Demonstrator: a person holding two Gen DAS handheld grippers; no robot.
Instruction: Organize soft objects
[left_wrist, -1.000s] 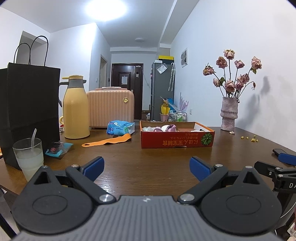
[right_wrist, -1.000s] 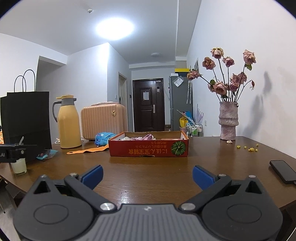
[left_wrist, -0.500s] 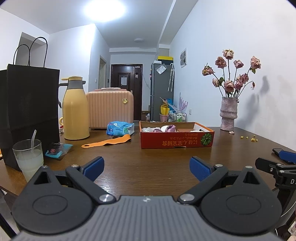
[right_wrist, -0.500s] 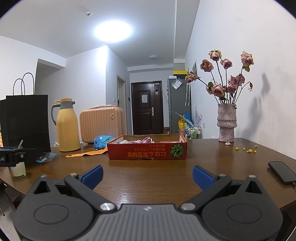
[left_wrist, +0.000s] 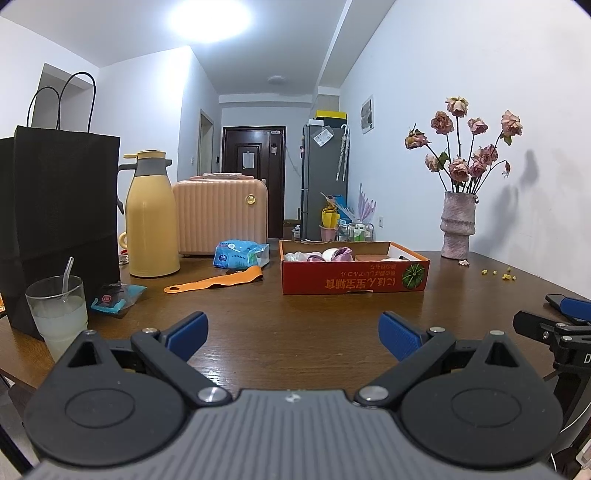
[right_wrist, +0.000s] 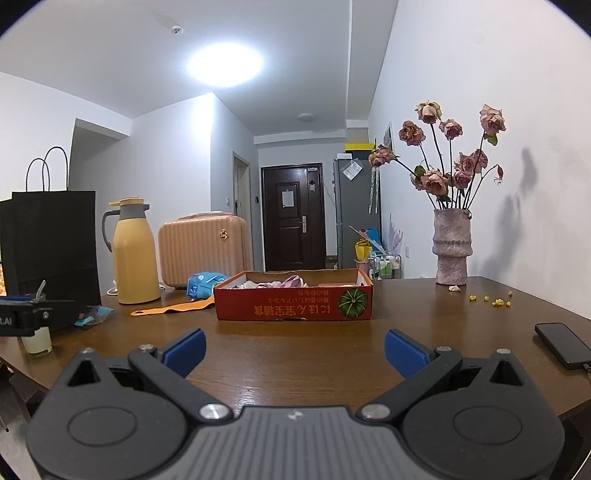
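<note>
Both views have tilted up a little since a second ago, so the red box sits lower in my picture and more ceiling shows; nothing on the counter has shifted. I see my left hand-held gripper (left_wrist: 293, 330) spread wide, its blue pads well apart with only bare wood between them, holding nothing. My right hand-held gripper (right_wrist: 294, 347) is just as wide and just as empty, hovering over the near edge of the counter (right_wrist: 295, 354).

Straight ahead of both, well beyond the fingertips, stands the red box (right_wrist: 293, 300), a shallow cardboard tray with a melon printed on its front. The soft objects (right_wrist: 284, 283) lie inside it, pink and white bundles heaped toward its left half; I cannot tell them apart from here.

Ahead and to the left of the box lies an orange strap (left_wrist: 218, 282) flat on the wood, with a blue packet (left_wrist: 238, 254) behind it. Further left stand a yellow flask (left_wrist: 149, 218), a pink suitcase (left_wrist: 221, 216) and a black paper bag (left_wrist: 59, 206), with a cup (left_wrist: 59, 314) of pale drink near its front. Off to the right of my right gripper a phone (right_wrist: 563, 345) rests near the counter's edge, and farther back a vase (right_wrist: 452, 247) of dried roses stands by the wall.
</note>
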